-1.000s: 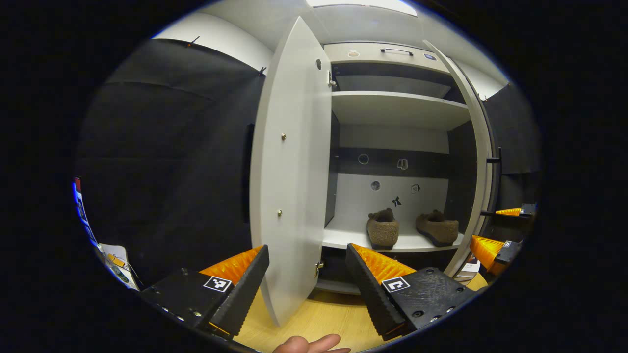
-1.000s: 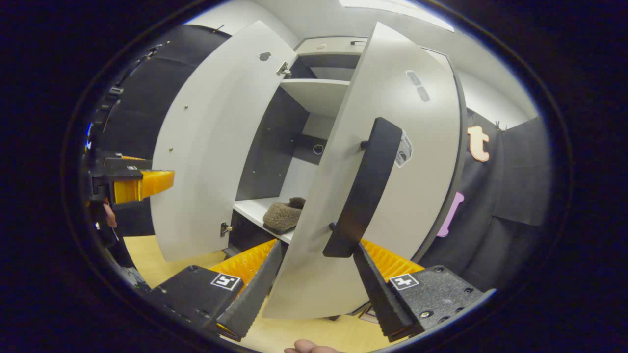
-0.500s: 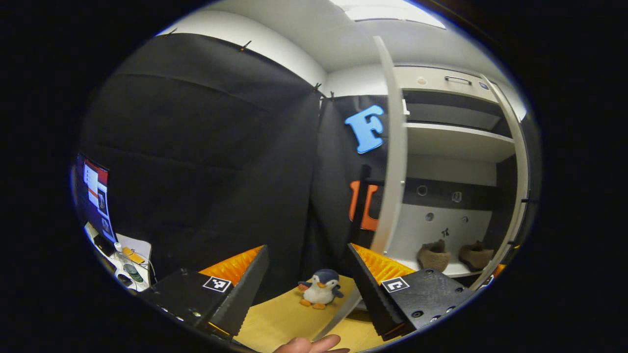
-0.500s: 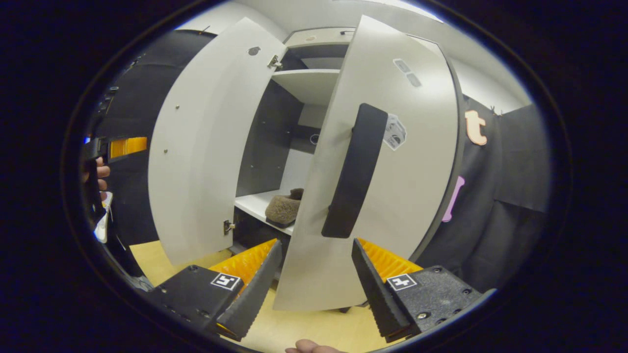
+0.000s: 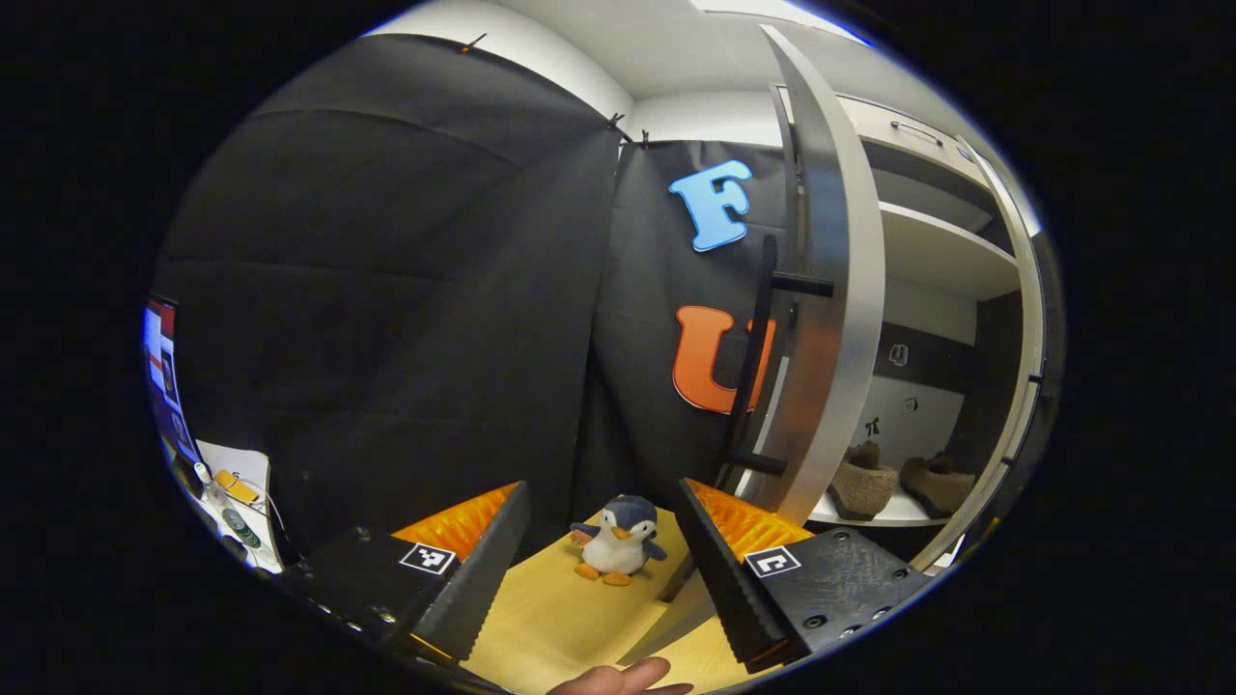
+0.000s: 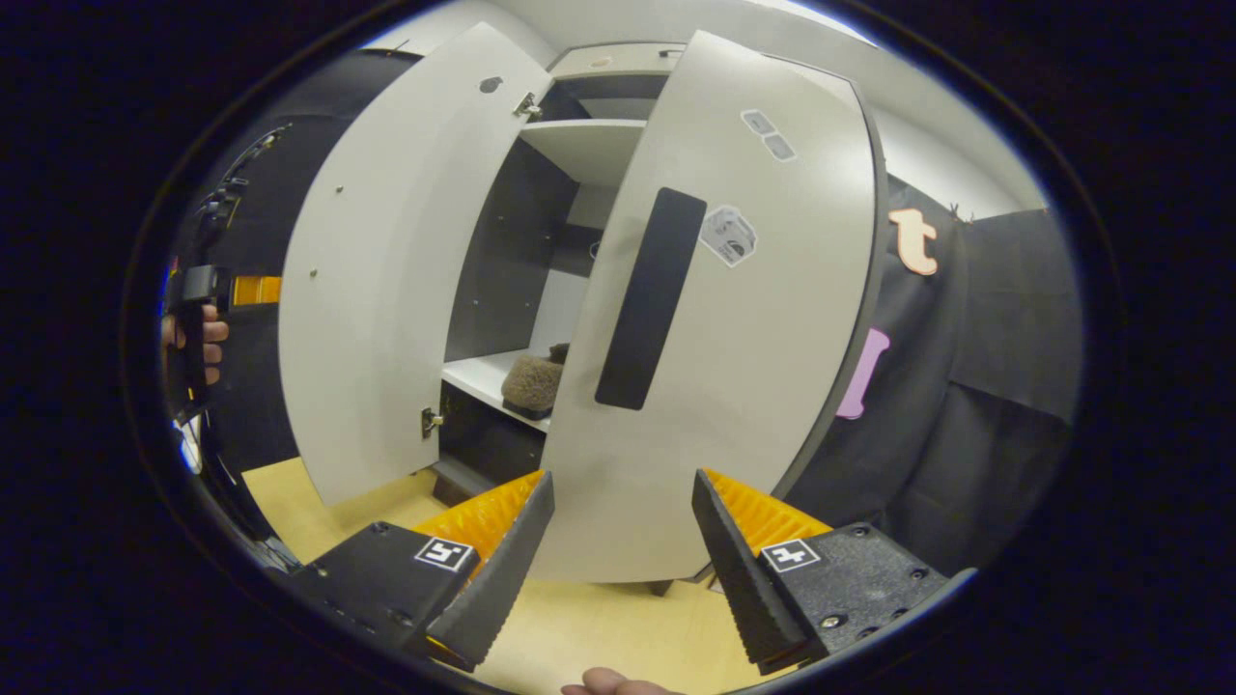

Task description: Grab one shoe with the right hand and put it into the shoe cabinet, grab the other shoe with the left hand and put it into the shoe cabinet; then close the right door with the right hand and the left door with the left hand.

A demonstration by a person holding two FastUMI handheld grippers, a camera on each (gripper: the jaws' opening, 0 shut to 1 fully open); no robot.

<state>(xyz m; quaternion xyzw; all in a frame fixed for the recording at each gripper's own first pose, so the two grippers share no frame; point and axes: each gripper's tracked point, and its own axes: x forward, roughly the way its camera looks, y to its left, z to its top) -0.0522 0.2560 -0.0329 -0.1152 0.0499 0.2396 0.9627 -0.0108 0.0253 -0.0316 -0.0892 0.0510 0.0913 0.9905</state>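
Right door (image 6: 734, 319) further swung, handle (image 6: 650, 297) upright.

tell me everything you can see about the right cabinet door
The right door is a tall, flat, light grey panel with a smooth matt face, seen front-on in the right gripper view. A long black bar handle runs upright along its left part, with a sticker beside it and two small tags near the top. It stands partly open, hiding most of the cabinet's inside; one brown shoe shows past its edge. The right gripper hangs open in front of it, not touching.
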